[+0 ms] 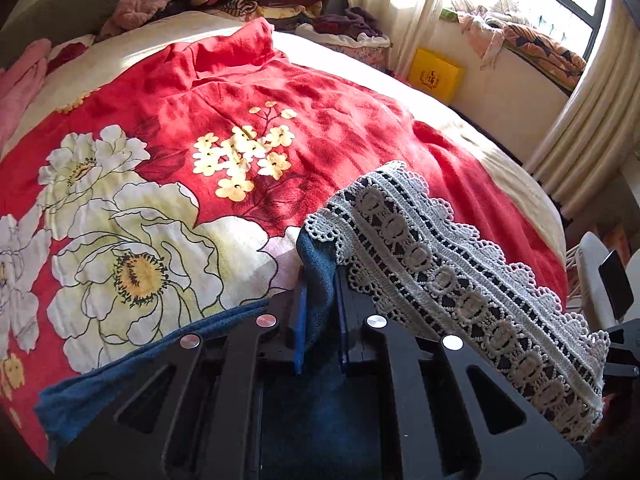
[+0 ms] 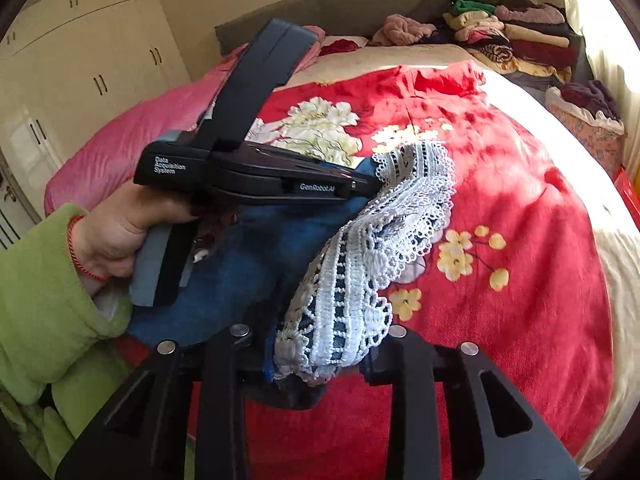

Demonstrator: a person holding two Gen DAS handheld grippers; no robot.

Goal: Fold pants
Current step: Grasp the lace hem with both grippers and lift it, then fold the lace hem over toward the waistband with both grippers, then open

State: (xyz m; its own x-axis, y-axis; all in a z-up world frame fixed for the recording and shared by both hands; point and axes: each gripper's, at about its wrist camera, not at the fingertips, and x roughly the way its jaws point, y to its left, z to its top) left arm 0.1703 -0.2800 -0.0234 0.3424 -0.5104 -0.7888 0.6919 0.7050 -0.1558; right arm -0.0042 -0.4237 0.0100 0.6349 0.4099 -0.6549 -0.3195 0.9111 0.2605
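The pants are blue denim with a wide white lace hem. They lie bunched on the near part of a bed under a red flowered sheet. My left gripper is shut on a fold of denim just beside the lace. The right wrist view shows that same left gripper from the side, held by a hand in a green sleeve, its tip at the lace hem. My right gripper is shut on a bunched end of the lace, which hides its fingertips. Denim sags between the two grippers.
Stacks of folded clothes sit at the head of the bed, and a basket of clothes stands beside it. A pink quilt lies along the left. Cream wardrobes stand behind it. A yellow box and curtains are by the window.
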